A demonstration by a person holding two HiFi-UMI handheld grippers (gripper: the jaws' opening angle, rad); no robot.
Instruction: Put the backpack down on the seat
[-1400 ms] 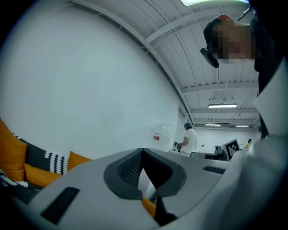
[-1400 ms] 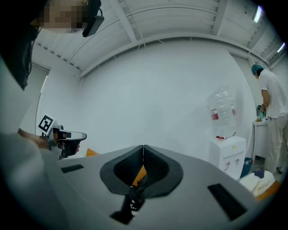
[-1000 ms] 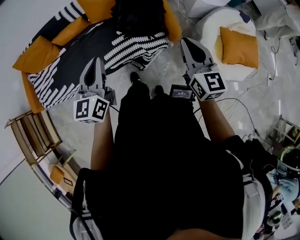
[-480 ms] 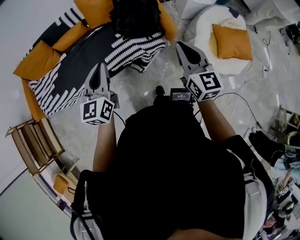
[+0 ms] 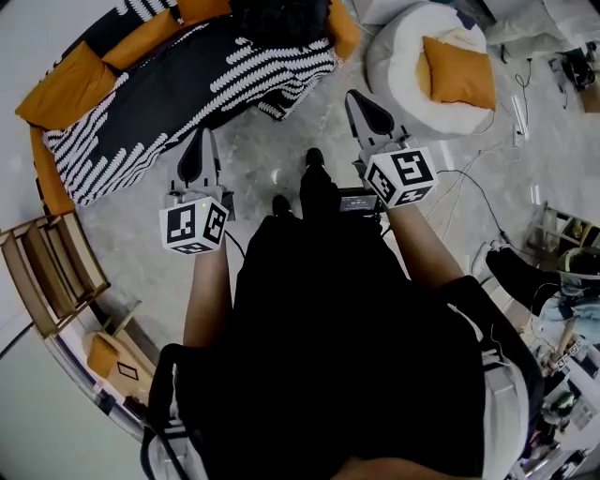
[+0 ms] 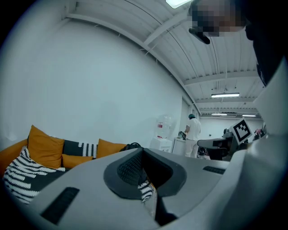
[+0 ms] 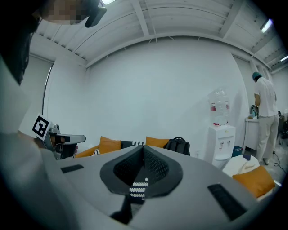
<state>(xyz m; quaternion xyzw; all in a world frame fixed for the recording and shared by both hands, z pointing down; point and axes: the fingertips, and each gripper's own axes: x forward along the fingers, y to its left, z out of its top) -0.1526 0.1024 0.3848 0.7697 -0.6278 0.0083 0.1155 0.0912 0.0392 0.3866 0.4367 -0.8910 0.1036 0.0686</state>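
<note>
Grey marble floor [image 5: 281, 141], open between sofa [image 5: 66, 89] and white beanbag [image 5: 398, 56]. Black backpack [image 5: 277, 19] on sofa seat, far end. Left claw [image 5: 200, 148], right claw [image 5: 362, 105]: closed tight, empty, above bare floor.

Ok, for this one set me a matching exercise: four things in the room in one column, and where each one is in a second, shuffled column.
Things:
1. backpack
2. striped blanket
3. lone orange cushion
4. water dispenser

Places:
A. on the white round seat
B. standing by the white wall
C. spread across the sofa
D. on the sofa's end nearest the water dispenser

Pairs: 1-D, 2-C, 3-A, 4-B
</note>
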